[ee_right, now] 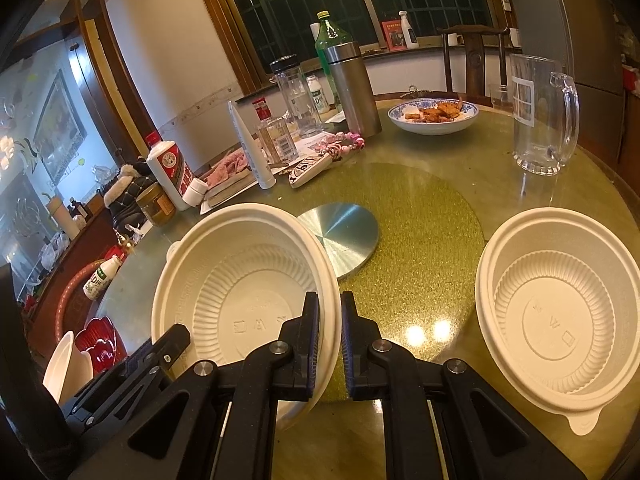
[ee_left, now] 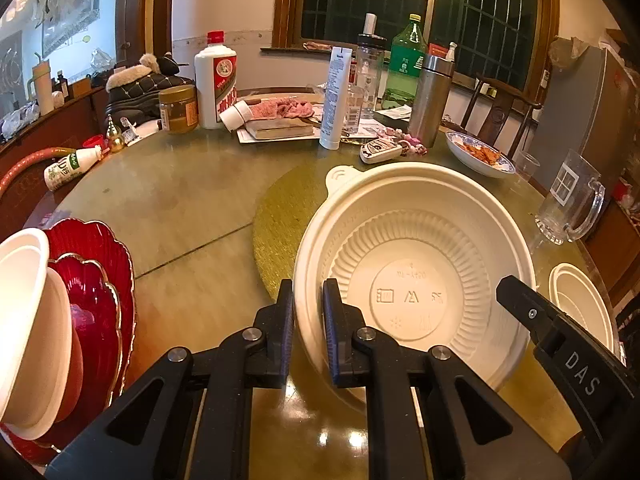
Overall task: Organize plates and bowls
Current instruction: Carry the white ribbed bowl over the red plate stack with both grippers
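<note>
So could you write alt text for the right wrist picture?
A black two-finger tool pinches the rim of a tilted cream disposable bowl above a cluttered round table. A matching bowl sits at right; a second tool grips the held bowl's left rim.

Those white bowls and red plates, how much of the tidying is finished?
Partly done, it seems. The red plates lie stacked at the table's left edge with a white bowl on them. In hand: both grippers, left and right, pinch opposite rims of a large white bowl, tilted. Left: a second large bowl still sits alone on the table.
</note>
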{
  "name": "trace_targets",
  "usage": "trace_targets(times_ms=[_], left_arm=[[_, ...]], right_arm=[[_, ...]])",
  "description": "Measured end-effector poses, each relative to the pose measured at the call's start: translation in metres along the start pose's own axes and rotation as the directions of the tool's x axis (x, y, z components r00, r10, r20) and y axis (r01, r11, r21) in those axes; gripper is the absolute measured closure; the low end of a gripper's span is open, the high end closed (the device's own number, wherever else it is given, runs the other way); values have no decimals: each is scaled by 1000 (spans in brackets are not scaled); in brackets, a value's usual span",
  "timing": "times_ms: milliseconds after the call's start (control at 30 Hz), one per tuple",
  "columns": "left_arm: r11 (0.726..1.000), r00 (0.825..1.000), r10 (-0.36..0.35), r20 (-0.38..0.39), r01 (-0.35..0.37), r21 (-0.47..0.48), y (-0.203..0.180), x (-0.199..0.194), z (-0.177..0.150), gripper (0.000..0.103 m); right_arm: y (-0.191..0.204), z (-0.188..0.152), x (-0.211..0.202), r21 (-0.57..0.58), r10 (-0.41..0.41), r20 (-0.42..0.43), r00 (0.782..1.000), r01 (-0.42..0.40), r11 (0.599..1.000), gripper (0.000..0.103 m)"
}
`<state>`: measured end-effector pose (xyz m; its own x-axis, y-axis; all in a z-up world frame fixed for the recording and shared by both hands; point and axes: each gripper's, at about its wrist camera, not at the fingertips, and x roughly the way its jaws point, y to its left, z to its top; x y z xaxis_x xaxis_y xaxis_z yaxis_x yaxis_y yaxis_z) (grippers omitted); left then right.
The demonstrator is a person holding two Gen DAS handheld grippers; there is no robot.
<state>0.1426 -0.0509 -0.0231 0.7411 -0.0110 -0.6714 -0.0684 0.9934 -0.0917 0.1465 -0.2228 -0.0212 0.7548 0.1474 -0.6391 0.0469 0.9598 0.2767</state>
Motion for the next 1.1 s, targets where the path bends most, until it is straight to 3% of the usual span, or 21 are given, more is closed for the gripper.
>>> trace_targets(times_ms=[333,800,1100], left_arm=[[996,993,84,77,-86,14,10,-46,13,91],[989,974,134,181,-119,-91,95,-124,23,91],[968,964,186,190,-147,-205,166,-152,11,92]], right_arm=[[12,8,-22,10,96,35,995,-96,995,93],[111,6,-85,-148,229,93,969,-213,966,93],[183,-13,-96,-235,337,22,941,-322,917,93]])
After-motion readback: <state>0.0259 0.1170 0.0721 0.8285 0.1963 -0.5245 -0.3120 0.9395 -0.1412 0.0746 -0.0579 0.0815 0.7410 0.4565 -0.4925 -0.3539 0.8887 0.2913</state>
